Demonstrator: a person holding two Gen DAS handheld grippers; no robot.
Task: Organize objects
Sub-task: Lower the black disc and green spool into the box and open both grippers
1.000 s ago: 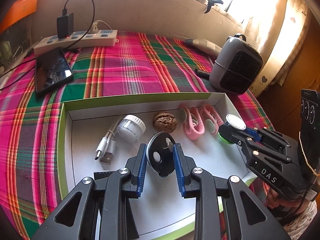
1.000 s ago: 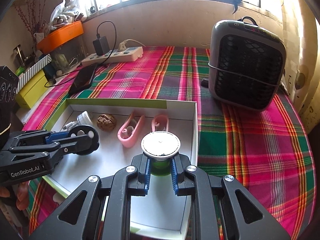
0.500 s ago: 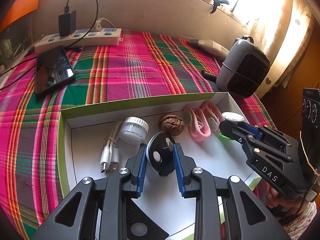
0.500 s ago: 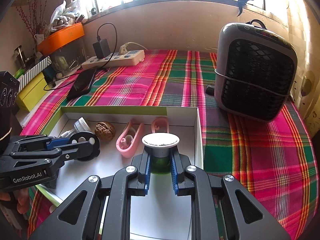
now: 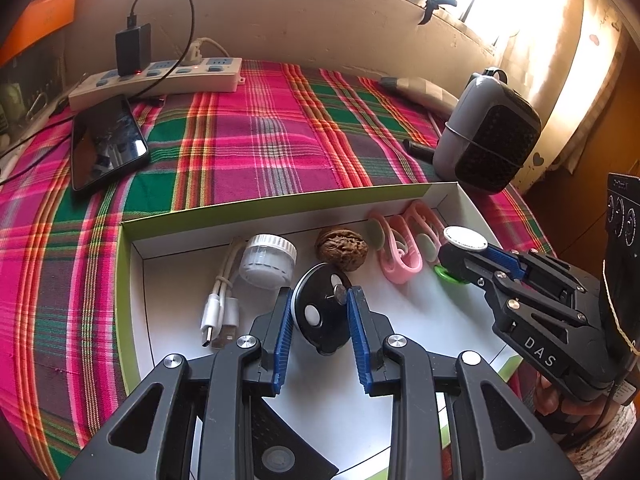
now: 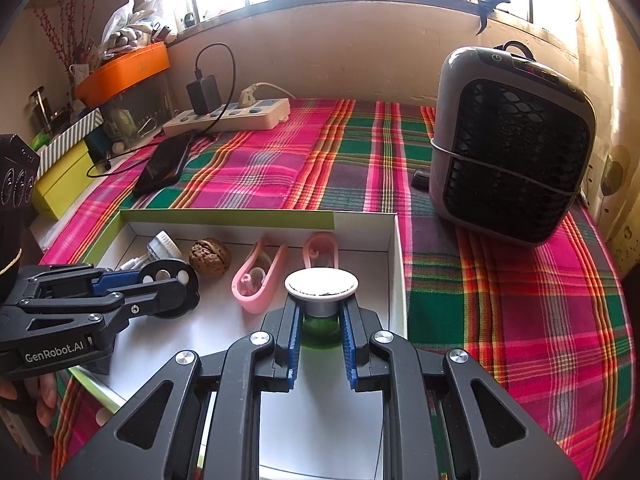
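- Plaid cloth (image 5: pixel 256 148), pink and green, fills the upper half of the left wrist view; a white box with green rim (image 5: pixel 256 206) lies across mid-frame.
- Left hand-held gripper (image 5: pixel 322 312), lower centre: its jaws have just been opening around a black disc (image 5: pixel 316 316), which stands on edge between the blue pads. Grip looks slackened; I cannot tell if the right-hand pad touches.
- Behind it along the far wall, left to right: white cable (image 5: pixel 218 308), small white jar (image 5: pixel 267 260), walnut (image 5: pixel 341 248), pink clips (image 5: pixel 400 246).
- Risk: released on edge, the disc could roll or tip against the jar.
- Right wrist view: right hand-held gripper (image 6: pixel 320 320), lower centre, clenched on a green-bodied bottle with a white cap (image 6: pixel 321 282), over the box floor near the right wall (image 6: pixel 398 264).
- Risk: a top-heavy cap; if let go tilted, it may topple onto the nearest pink clip (image 6: pixel 258 280).
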